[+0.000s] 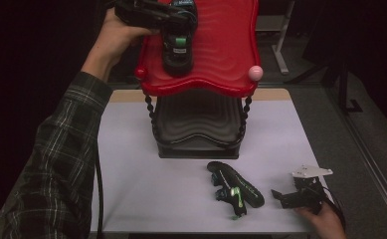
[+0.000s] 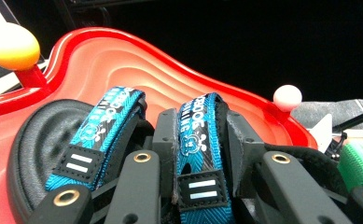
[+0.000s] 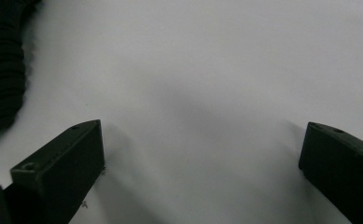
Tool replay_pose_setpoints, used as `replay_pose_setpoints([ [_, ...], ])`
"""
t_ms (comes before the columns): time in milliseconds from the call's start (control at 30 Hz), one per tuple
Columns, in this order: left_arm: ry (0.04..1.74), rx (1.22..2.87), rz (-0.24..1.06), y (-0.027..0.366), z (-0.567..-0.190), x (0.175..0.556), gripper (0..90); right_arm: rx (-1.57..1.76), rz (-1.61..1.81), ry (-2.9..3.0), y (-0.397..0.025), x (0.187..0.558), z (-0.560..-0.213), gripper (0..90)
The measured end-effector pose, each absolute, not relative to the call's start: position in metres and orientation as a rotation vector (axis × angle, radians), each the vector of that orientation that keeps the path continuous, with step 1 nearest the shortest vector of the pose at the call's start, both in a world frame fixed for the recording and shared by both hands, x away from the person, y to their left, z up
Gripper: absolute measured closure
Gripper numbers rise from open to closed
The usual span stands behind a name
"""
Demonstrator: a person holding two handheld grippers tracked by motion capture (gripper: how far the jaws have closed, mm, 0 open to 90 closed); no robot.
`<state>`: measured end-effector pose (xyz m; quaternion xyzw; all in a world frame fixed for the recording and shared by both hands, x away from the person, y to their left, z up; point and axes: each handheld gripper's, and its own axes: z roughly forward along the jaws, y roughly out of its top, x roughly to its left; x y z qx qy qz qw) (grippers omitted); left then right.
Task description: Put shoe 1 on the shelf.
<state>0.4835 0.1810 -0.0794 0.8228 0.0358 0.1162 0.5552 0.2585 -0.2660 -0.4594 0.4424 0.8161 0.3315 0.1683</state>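
A black sandal (image 1: pixel 177 52) with blue straps and a green tab rests on the red top tray (image 1: pixel 221 45) of a two-tier rack. My left gripper (image 1: pixel 173 25) reaches in from the tray's left, held by a hand. In the left gripper view its jaws are shut on the sandal's nearer blue strap (image 2: pixel 200 154), with a second blue strap (image 2: pixel 107 123) beside it. A matching sandal (image 1: pixel 233 185) lies on its side on the white table (image 1: pixel 131 164). Just right of it, my right gripper (image 1: pixel 279 198) rests low over the table, open (image 3: pixel 202 154) and holding nothing.
The rack's black lower tray (image 1: pixel 198 124) sits under the red one on beaded posts. Ball knobs mark the red tray's corners: pink (image 1: pixel 255 72), red (image 1: pixel 140 72), orange (image 2: pixel 11 46). The lying sandal's ribbed sole (image 3: pixel 2 70) is at the upper left of the right gripper view.
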Motion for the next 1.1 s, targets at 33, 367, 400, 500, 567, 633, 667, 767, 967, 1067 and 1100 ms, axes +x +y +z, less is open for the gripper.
replay_pose_setpoints([
  [33, 0.086, 1.937, 0.277, 0.181, -0.081, 0.483, 68.6, 1.260, 0.942, 2.321, -0.266, 0.258, -0.459, 0.0],
  [367, 0.127, 1.895, 0.284, 0.186, -0.082, 0.476, 52.9, 1.258, 0.942, 2.321, -0.266, 0.259, -0.459, 0.0],
  [400, 0.127, 1.895, 0.284, 0.186, -0.082, 0.476, 50.1, 1.258, 0.942, 2.321, -0.266, 0.259, -0.459, 0.0],
  [500, 0.154, 1.882, 0.280, 0.191, -0.079, 0.470, 42.2, 1.259, 0.942, 2.321, -0.266, 0.258, -0.459, 0.0],
  [567, 0.160, 1.880, 0.288, 0.194, -0.076, 0.464, 36.1, 1.259, 0.942, 2.321, -0.266, 0.258, -0.459, 0.0],
  [633, 0.161, 1.873, 0.292, 0.194, -0.075, 0.460, 30.1, 1.259, 0.942, 2.321, -0.266, 0.258, -0.459, 0.0],
  [667, 0.167, 1.875, 0.311, 0.197, -0.074, 0.452, 28.2, 1.259, 0.941, 2.320, -0.266, 0.258, -0.459, 0.0],
  [767, 0.183, 1.869, 0.321, 0.203, -0.075, 0.440, 24.3, 1.258, 0.941, 2.320, -0.266, 0.258, -0.459, 0.0],
  [967, 0.202, 1.881, 0.315, 0.218, -0.080, 0.415, 17.5, 1.257, 0.941, 2.321, -0.266, 0.258, -0.459, 0.0],
  [1067, 0.207, 1.883, 0.316, 0.223, -0.084, 0.407, 15.2, 1.257, 0.940, 2.321, -0.266, 0.258, -0.459, 0.0],
  [1100, 0.211, 1.882, 0.315, 0.228, -0.088, 0.399, 14.8, 1.257, 0.941, 2.321, -0.266, 0.258, -0.459, 0.0],
])
